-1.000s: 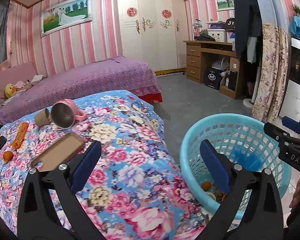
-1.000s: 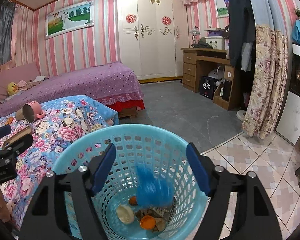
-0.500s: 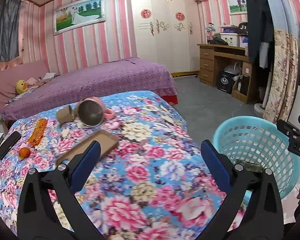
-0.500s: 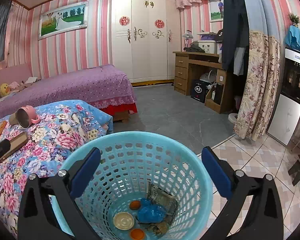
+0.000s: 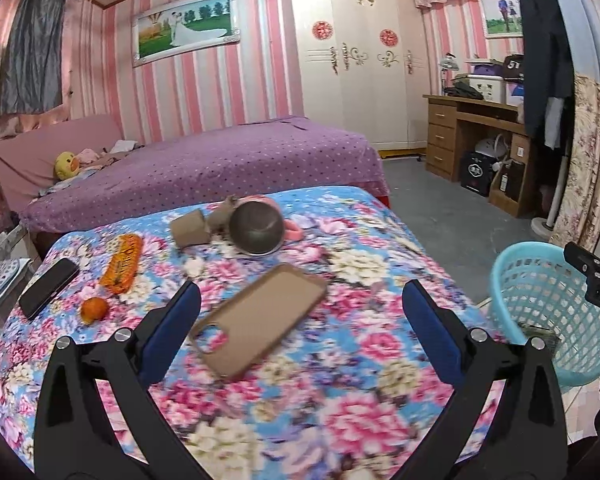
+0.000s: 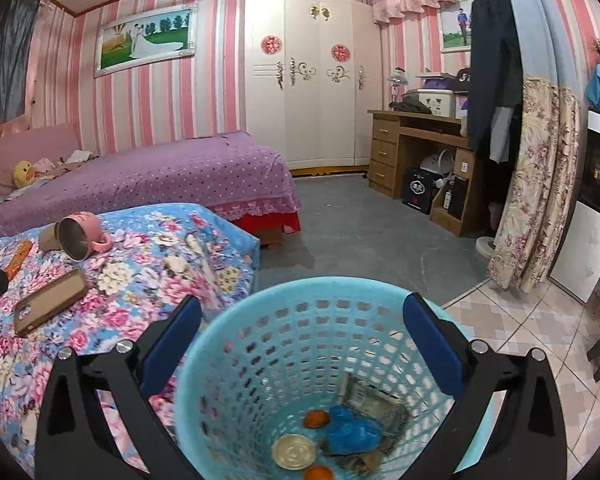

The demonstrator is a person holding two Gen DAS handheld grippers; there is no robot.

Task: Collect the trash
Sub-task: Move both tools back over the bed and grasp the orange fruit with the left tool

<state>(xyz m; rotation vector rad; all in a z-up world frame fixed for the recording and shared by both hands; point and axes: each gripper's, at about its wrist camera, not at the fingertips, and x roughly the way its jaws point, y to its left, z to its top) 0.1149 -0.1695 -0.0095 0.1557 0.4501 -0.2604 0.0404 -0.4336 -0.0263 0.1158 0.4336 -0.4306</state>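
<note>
Hanging over the basket (image 6: 388, 300) at lower centre with right gripper (image 6: 302, 338) spread wide, nothing between the pads. Lying at the basket's bottom: blue wad (image 6: 352, 430), banknote (image 6: 374, 400), round lid (image 6: 294, 451), two orange caps (image 6: 316, 419). Resting at left on the floral bedspread (image 6: 148, 276): tipped pink mug (image 6: 80, 234), brown phone case (image 6: 50, 300).

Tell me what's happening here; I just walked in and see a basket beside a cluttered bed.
A person is collecting trash with two handheld grippers. The right gripper hangs open and empty over the blue basket, which already holds a crumpled blue wad and other scraps. The left gripper, also open and empty, faces the floral bedspread, where an orange wrapper, a small orange piece and a phone case lie.
</note>
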